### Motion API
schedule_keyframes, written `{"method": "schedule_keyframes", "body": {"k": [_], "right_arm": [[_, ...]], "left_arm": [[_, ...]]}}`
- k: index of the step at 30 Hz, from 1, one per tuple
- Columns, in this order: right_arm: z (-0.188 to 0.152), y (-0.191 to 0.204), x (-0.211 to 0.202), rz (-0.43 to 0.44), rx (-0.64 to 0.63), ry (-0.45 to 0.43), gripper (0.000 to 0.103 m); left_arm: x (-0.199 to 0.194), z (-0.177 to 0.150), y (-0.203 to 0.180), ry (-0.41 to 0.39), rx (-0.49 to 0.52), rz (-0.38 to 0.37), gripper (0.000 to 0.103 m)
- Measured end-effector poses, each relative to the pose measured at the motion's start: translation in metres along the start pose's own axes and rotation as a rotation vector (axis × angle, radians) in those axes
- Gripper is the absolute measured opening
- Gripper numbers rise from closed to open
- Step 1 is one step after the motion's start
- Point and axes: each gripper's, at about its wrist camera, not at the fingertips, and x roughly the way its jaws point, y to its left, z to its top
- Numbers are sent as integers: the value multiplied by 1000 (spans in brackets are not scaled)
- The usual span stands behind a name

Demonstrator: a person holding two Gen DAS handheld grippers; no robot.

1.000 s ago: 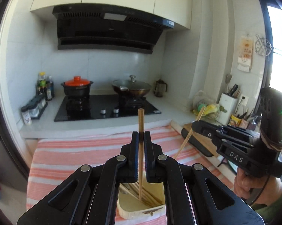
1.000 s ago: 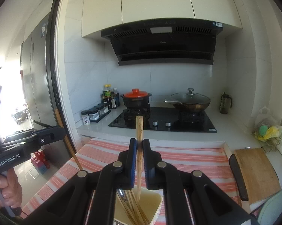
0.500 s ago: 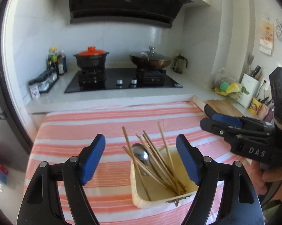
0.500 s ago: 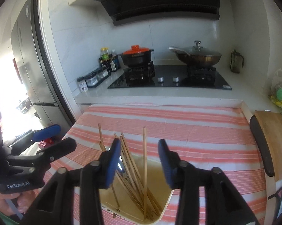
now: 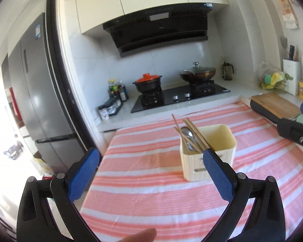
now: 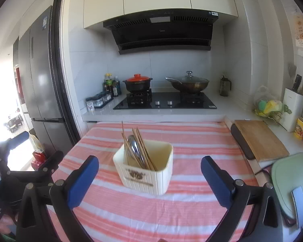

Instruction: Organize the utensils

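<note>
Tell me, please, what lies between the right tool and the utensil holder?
Only bare striped cloth, in the right wrist view, separates the right tool from the utensil holder.

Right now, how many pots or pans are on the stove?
2: a black pot with an orange lid on the left burner, and a glass-lidded wok on the right burner of the stove.

No legible text anywhere

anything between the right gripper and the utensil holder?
Nothing visible. The right gripper is open and empty, with only bare striped tablecloth between it and the cream utensil holder. The chopsticks and spoon already stand inside the holder. The left gripper is off to the side.
</note>
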Motion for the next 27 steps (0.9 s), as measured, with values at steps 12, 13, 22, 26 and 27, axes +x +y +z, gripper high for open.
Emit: {"method": "schedule_keyframes", "body": {"k": [12, 13, 22, 26, 27], "right_arm": [[-37, 19, -79, -66, -30, -39, 103], [-38, 20, -82, -67, -32, -43, 103], [-39, 31, -102, -83, -66, -69, 103], [-39, 36, -110, -92, -90, -87, 103], [-39, 38, -111, -89, -95, -88, 103]], "left_arm": [[-59, -19, 22, 89, -102, -69, 103], [-62, -19, 22, 88, -102, -68, 103], [-78, -17, 18, 77, -93, -76, 103], [-81, -17, 20, 76, -109, -75, 103], [-82, -16, 21, 76, -111, -75, 103]]}}
